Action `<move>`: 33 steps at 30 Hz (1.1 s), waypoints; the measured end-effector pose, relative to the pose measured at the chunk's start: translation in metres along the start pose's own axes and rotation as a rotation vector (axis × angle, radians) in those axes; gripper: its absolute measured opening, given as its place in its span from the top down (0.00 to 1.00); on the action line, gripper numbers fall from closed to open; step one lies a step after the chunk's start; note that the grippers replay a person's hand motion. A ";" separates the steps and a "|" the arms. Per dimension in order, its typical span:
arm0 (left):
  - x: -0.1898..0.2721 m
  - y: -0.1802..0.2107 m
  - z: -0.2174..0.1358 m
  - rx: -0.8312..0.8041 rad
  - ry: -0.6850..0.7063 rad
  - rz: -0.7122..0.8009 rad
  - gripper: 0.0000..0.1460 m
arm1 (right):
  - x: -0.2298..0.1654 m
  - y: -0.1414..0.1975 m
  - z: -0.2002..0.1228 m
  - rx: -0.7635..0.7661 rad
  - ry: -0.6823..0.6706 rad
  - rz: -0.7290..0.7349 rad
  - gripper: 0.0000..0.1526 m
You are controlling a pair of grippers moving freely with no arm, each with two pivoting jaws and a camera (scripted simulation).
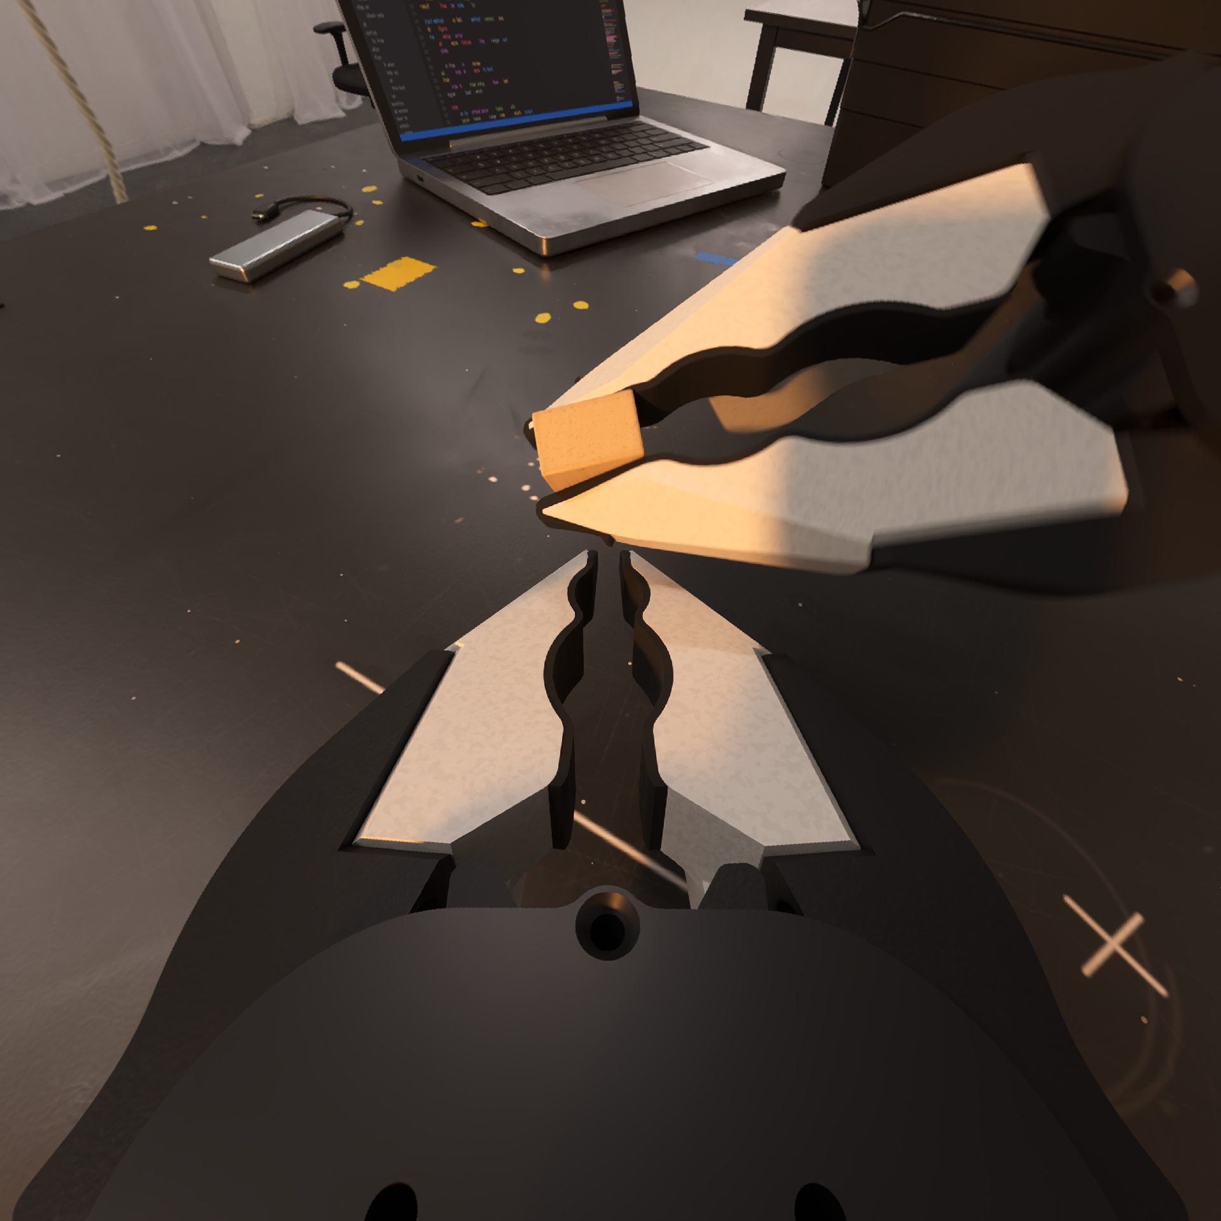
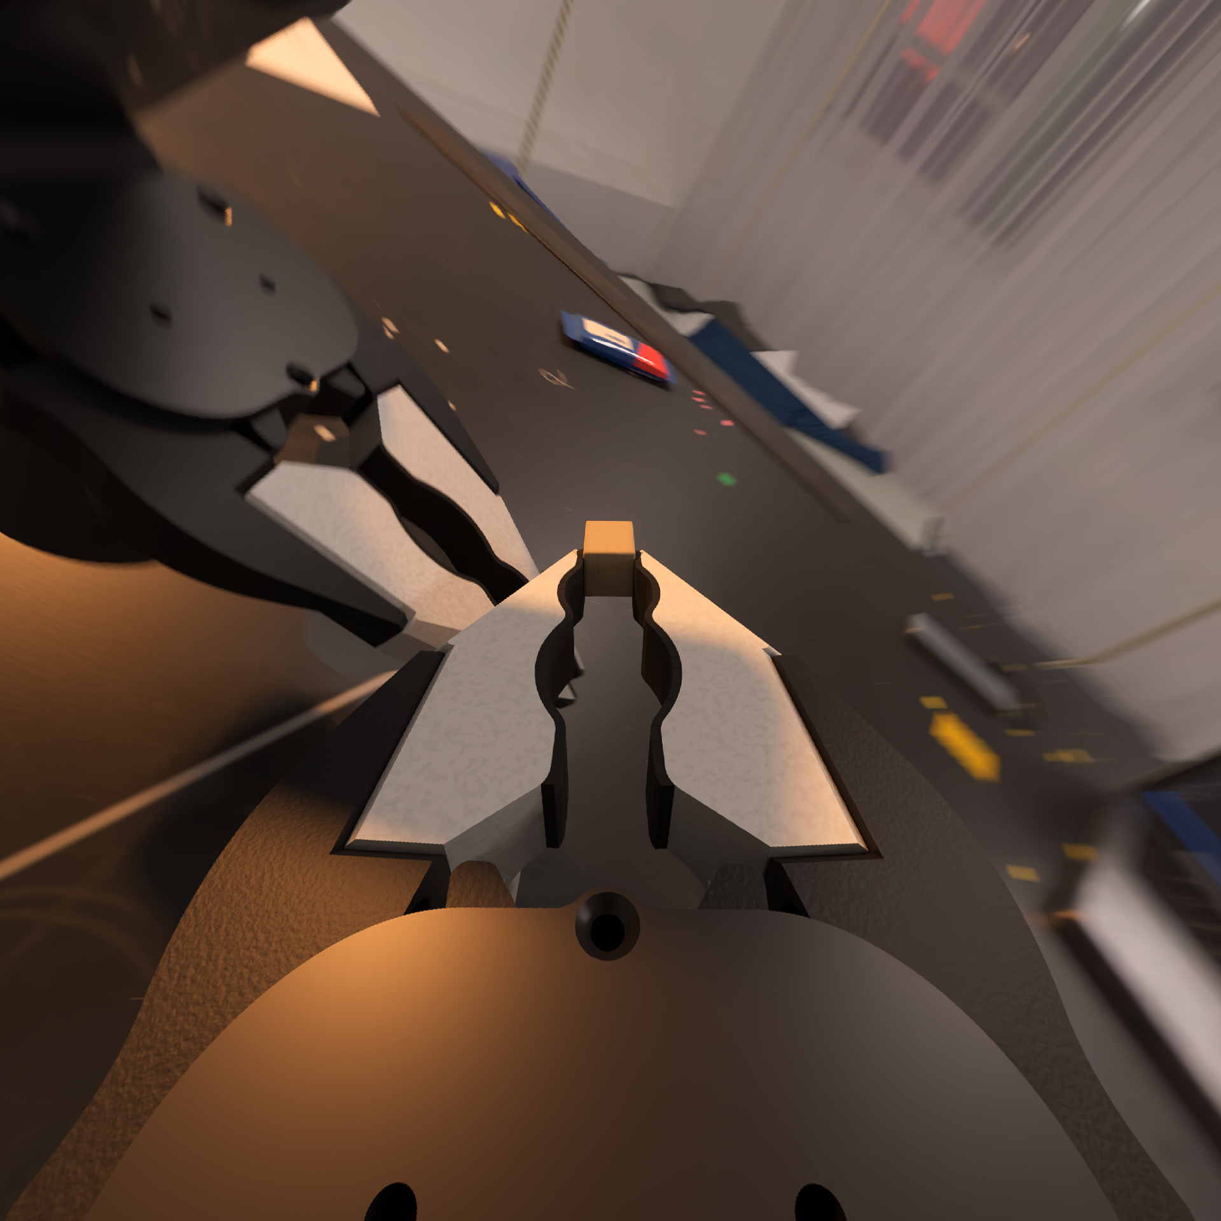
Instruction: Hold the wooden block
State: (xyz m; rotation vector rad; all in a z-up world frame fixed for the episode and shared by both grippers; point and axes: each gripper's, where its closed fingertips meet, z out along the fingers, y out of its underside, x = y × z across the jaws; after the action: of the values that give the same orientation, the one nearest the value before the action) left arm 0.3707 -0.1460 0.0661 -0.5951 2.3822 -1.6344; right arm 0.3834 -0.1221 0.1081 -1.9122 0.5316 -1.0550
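Note:
The wooden block [image 1: 587, 439] is a small tan cuboid held off the dark table [image 1: 264, 495]. My right gripper [image 1: 548, 469] comes in from the right and is shut on it at the fingertips. In the right wrist view the block [image 2: 608, 558] sits clamped between the tips of the right gripper [image 2: 608, 568] and sticks out past them. My left gripper [image 1: 608, 558] is shut with only a thin slit between the tips and holds nothing. Its tips sit just below the right gripper's lower finger. The left gripper also shows in the right wrist view [image 2: 456, 604], at the left.
An open laptop [image 1: 561, 132] stands at the back of the table, with a silver USB hub [image 1: 277, 244] to its left and yellow marks [image 1: 396, 272] between. A blue and red card [image 2: 618, 347] lies farther off. A dark cabinet [image 1: 991, 79] is at back right.

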 end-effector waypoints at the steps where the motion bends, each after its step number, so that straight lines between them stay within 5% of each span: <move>1: 0.000 -0.001 -0.001 0.000 -0.003 0.003 0.96 | -0.001 -0.001 0.000 0.028 -0.066 0.120 0.92; 4: -0.003 0.002 0.003 -0.033 -0.026 0.015 0.95 | 0.001 0.003 0.003 0.047 -0.182 0.342 0.92; 9: -0.001 0.000 0.000 -0.004 -0.011 0.010 0.96 | 0.001 -0.001 0.000 -0.009 0.025 -0.048 0.92; 12: -0.003 0.000 0.002 -0.018 -0.022 0.011 0.96 | 0.002 0.001 0.003 0.017 -0.064 0.116 0.92; 16: 0.000 -0.003 0.000 0.004 -0.003 0.012 0.96 | 0.002 -0.003 -0.002 0.008 0.006 0.018 0.92; 22: 0.004 -0.012 -0.002 0.037 -0.007 0.020 0.96 | 0.006 -0.012 -0.006 0.107 -0.058 0.204 0.92; 28: 0.002 -0.015 -0.004 0.073 -0.014 0.012 0.96 | 0.006 -0.016 -0.005 0.123 0.069 -0.051 0.92; 33: 0.003 -0.018 -0.008 0.125 -0.019 0.069 0.95 | 0.002 -0.019 -0.007 0.132 0.019 -0.021 0.92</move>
State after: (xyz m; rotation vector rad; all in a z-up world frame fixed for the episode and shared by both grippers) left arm 0.3686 -0.1461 0.0857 -0.4976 2.2416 -1.7240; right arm 0.3779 -0.1166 0.1272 -1.7972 0.4426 -1.0951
